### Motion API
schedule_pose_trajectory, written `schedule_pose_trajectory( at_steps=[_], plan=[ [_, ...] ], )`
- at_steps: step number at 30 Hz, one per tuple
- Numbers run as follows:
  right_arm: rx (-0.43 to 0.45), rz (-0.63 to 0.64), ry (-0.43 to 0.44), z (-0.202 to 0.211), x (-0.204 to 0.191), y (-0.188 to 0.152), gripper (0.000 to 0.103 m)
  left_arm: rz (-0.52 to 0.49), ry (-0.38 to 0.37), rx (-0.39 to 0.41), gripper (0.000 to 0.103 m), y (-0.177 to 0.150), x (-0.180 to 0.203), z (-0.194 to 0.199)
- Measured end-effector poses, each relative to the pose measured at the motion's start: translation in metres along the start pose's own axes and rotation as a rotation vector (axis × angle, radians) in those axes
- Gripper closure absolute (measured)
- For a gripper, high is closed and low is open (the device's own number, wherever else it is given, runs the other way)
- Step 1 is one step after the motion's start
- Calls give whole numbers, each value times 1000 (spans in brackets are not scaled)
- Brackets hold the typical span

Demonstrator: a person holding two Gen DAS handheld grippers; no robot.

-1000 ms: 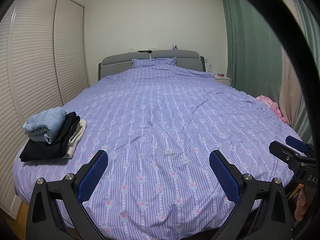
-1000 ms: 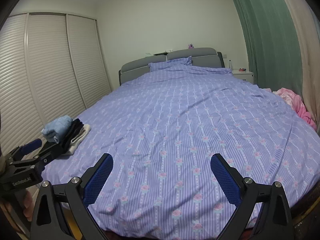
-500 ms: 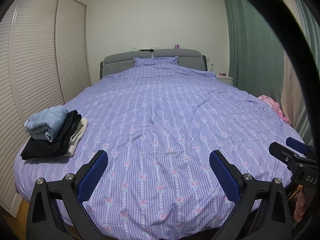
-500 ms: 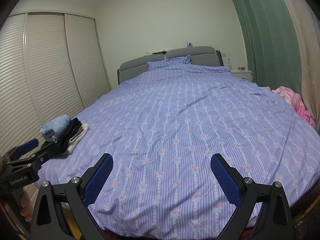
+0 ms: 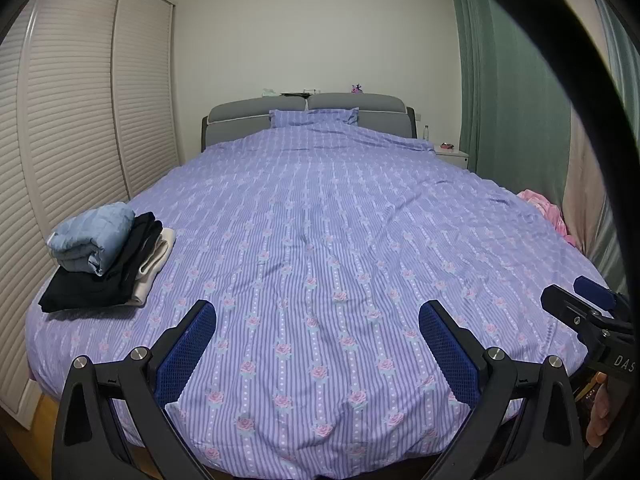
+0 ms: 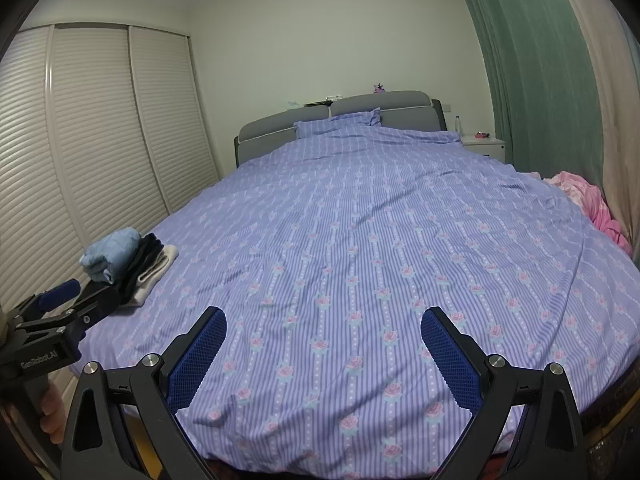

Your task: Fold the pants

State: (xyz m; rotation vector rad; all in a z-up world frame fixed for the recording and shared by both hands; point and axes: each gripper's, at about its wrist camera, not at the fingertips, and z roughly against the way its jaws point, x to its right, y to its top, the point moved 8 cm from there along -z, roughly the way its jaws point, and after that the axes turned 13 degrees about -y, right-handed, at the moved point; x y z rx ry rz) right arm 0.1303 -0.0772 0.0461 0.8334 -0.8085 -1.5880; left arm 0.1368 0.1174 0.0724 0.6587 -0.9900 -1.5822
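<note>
My left gripper (image 5: 317, 334) hangs wide open over the near edge of the bed (image 5: 320, 216), holding nothing. My right gripper (image 6: 323, 340) is just as wide and empty, beside it. On the near left of the bedspread lies a pile of folded clothes (image 5: 106, 260), light blue on top. Pink clothing (image 6: 592, 200), perhaps the pants, is heaped at the far right edge.

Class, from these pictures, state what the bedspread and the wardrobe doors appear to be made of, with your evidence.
Bedspread: likely woven cotton, matte; it creases softly and carries printed stripes and roses. Wardrobe doors: probably painted wood or laminate, satin off-white; rigid horizontal slats in frames.
</note>
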Motion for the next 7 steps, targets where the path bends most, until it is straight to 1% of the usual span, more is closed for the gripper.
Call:
schedule_pose_trajectory(
  at_steps=[7],
  plan=[
    [1,1,-2,-1,1,-2,4,3,6,-3,0,-1,-3,-2]
  ],
)
